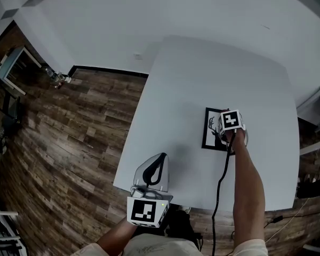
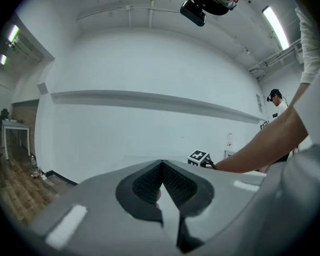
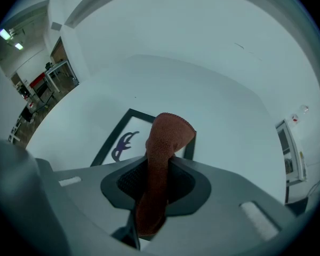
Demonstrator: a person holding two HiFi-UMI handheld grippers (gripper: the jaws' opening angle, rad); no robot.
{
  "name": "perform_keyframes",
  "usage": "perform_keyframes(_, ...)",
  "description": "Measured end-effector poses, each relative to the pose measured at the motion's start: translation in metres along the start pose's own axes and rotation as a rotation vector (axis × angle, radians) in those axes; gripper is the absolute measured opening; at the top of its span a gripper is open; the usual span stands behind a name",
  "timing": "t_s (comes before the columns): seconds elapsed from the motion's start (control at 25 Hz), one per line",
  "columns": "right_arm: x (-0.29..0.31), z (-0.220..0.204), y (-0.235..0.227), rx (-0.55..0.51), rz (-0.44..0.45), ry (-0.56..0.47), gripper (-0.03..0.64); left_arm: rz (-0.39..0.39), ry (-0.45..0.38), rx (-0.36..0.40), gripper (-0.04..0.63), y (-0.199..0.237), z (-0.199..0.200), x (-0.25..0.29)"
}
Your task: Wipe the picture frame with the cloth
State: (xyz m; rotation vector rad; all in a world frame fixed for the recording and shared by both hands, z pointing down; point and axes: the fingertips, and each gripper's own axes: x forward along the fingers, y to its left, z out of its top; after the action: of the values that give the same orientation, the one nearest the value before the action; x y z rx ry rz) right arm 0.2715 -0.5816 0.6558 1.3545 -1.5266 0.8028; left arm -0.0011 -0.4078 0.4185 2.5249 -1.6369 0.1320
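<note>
Over the picture frame (image 3: 111,137) on the table (image 1: 202,79), the right gripper (image 3: 159,161) is pinching the cloth (image 3: 168,135) in its fingers. Wiping is seemingly just beginning. The left gripper (image 2: 161,183) is idling well apart from the frame, its fingers together and empty.

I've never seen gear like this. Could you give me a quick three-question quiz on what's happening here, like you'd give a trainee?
1. True or false: the right tool is clamped on a reddish-brown cloth.
2. Where does the picture frame lie? A: held up in the air. B: flat on the white table. C: inside a box.
3. Fill in: the left tool's jaws are ___, with nothing between them.
Key: 1 true; 2 B; 3 together.
</note>
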Motion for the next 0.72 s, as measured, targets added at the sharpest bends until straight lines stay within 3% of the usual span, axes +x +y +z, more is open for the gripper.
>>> perform_keyframes(0.24, -0.001, 0.021, 0.066, -0.098, 0.064, -0.021, 0.109, 0.015, -0.002, -0.008, 0.0, 0.008, -0.003, -0.008)
perform_keyframes(0.36, 0.0, 0.026, 0.077, -0.138, 0.063, -0.02, 0.107, 0.027, -0.028, -0.019, 0.0, 0.011, 0.0, -0.007)
perform_keyframes(0.52, 0.002, 0.018, 0.058, -0.116, 0.052, -0.004, 0.109, 0.022, -0.02, -0.022, 0.002, 0.01, 0.001, -0.005)
perform_keyframes(0.72, -0.005, -0.014, 0.002, -0.033, -0.014, 0.03, 0.109, 0.007, -0.031, -0.033, 0.002, 0.004, 0.0, -0.001)
